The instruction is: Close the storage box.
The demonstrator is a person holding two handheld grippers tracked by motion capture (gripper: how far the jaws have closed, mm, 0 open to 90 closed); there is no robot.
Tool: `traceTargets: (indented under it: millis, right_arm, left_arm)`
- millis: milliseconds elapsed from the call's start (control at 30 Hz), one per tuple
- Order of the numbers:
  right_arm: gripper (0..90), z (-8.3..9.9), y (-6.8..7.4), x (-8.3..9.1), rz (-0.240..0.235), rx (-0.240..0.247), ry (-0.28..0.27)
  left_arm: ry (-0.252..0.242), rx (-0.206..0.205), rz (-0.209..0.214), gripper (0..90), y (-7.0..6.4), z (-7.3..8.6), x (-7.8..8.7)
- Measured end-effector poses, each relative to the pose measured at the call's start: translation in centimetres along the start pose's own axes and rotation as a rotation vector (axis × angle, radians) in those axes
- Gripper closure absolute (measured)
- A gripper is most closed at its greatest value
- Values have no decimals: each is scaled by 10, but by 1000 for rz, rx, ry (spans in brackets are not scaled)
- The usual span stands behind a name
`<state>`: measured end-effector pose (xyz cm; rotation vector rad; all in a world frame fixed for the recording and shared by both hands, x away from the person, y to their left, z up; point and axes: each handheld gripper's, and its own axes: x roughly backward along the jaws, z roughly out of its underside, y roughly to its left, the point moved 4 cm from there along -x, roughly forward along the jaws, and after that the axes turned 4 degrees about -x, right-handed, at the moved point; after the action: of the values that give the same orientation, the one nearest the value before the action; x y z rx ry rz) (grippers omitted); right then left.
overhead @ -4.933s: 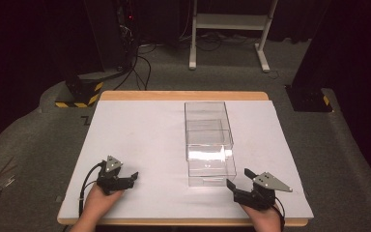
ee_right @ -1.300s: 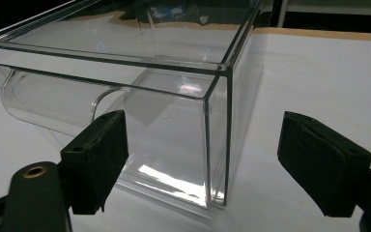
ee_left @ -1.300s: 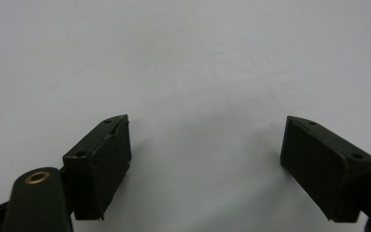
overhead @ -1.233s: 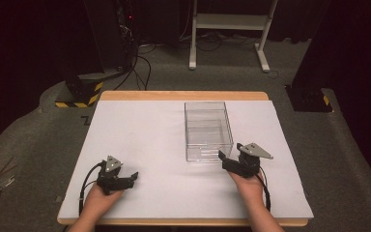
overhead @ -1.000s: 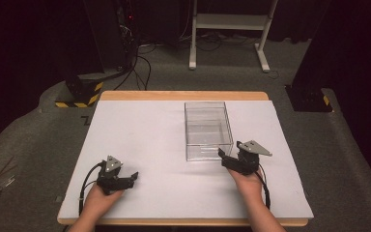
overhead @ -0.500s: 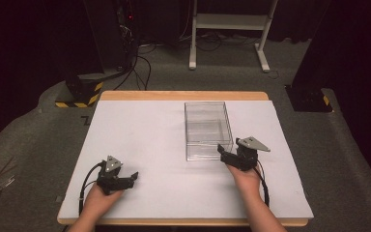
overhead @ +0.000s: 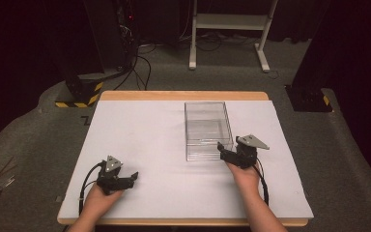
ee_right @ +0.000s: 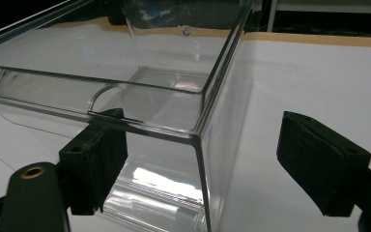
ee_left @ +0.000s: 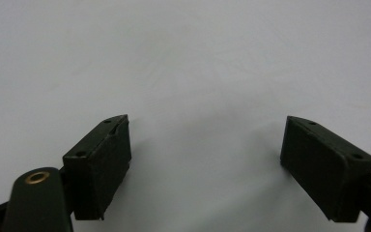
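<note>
Jaws of right gripper [ee_right: 200, 159] wide, straddling near corner of clear box [ee_right: 174, 96]: approach step. Next: close on wall. Left gripper [ee_left: 205, 159] wide over bare tabletop [ee_left: 188, 58].

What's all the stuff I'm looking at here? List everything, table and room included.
clear plastic box: one, see-through, open-topped, on the white mat right of centre
white mat: one, white, covering most of the table top
wooden table: one, light wood, edge showing around the mat
white stand: one, white, on the floor behind the table
black stand base with yellow stripes: one, on the floor at far left
cables: several, black, on the grey carpet
right gripper: one, black, jaws apart at the box's near right corner, one jaw in front of the near wall, one outside the right side
left gripper: one, black, jaws apart, low over the bare mat
hands: two, entering from the bottom edge
</note>
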<state>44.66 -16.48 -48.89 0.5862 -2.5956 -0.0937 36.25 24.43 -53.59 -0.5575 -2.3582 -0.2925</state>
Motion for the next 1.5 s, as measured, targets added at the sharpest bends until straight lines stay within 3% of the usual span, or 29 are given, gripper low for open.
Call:
traceTargets:
  millis: [533, 867, 1167, 1500]
  right_arm:
    - [204, 0, 1, 4, -2, 0, 4]
    - [204, 2, 4, 16, -19, 25, 2]
    - [200, 5, 4, 42, -41, 31, -17]
    - [197, 11, -17, 74, -18, 29, -25]
  left_arm:
    - [-1, 0, -3, 186, 0, 0, 0]
    - [-1, 1, -2, 186, 0, 0, 0]
    - [-1, 0, -3, 185, 0, 0, 0]
    - [-1, -2, -4, 186, 0, 0, 0]
